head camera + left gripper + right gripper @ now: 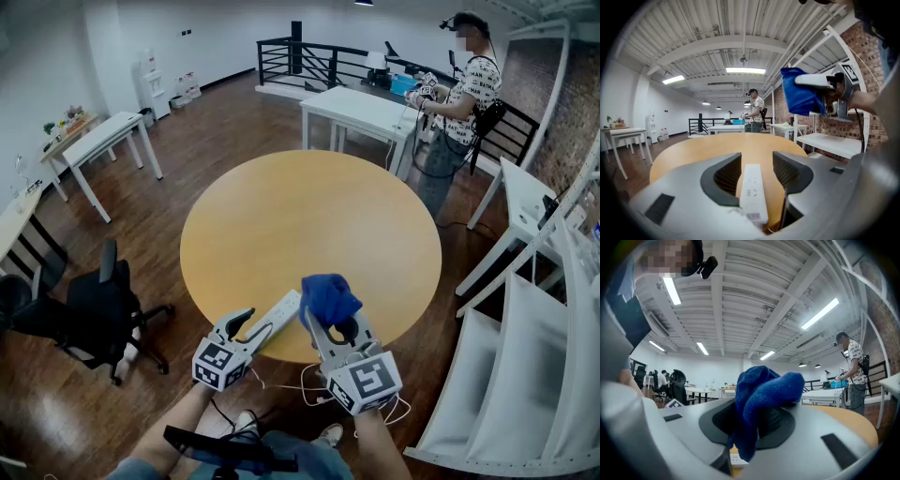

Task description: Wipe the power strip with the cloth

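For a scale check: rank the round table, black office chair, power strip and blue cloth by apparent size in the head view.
1. round table
2. black office chair
3. blue cloth and power strip: they look alike, and the strip is partly hidden, so unranked.

Grey left tongs [255, 324] and right tongs [335, 328], black ribbed pads [729, 176], black-and-white marker cubes [221, 365], white cables [310, 385]
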The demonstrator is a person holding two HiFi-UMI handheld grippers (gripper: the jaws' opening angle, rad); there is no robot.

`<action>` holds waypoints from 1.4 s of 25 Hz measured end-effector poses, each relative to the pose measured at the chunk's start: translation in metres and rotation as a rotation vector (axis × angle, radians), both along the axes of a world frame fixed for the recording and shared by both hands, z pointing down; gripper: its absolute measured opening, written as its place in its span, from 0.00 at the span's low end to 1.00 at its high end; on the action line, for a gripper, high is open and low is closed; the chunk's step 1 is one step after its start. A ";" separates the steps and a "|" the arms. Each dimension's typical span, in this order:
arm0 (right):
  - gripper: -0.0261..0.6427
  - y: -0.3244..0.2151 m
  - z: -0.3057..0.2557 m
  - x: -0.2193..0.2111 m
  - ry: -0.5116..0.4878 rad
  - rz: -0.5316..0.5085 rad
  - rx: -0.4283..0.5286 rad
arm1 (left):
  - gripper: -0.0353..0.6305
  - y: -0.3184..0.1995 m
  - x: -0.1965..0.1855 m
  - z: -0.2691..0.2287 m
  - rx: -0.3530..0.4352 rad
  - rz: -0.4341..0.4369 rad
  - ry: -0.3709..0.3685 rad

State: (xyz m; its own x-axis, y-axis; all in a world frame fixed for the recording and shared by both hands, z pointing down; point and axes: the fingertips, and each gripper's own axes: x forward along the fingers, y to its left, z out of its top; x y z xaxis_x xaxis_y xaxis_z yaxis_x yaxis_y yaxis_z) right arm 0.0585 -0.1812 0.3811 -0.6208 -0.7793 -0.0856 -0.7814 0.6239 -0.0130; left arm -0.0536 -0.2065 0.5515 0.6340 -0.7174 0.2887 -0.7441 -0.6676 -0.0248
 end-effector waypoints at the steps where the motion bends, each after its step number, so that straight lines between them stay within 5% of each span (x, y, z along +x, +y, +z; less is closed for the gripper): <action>1: 0.16 -0.001 -0.002 0.004 -0.010 0.007 0.004 | 0.39 0.000 -0.001 0.014 -0.018 -0.006 -0.022; 14: 0.16 0.004 0.006 0.012 -0.035 0.023 -0.032 | 0.54 -0.004 -0.022 0.120 -0.184 -0.152 -0.133; 35: 0.16 0.003 0.028 0.014 -0.035 0.020 -0.107 | 0.51 -0.011 -0.008 0.128 -0.222 -0.143 -0.218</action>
State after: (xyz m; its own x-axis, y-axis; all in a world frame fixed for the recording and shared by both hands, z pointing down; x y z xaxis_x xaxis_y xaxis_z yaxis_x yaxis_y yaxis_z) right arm 0.0728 -0.1780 0.4087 -0.6028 -0.7976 -0.0227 -0.7918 0.6015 -0.1058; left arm -0.0615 -0.2179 0.6799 0.4380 -0.6988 0.5655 -0.8238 -0.5639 -0.0588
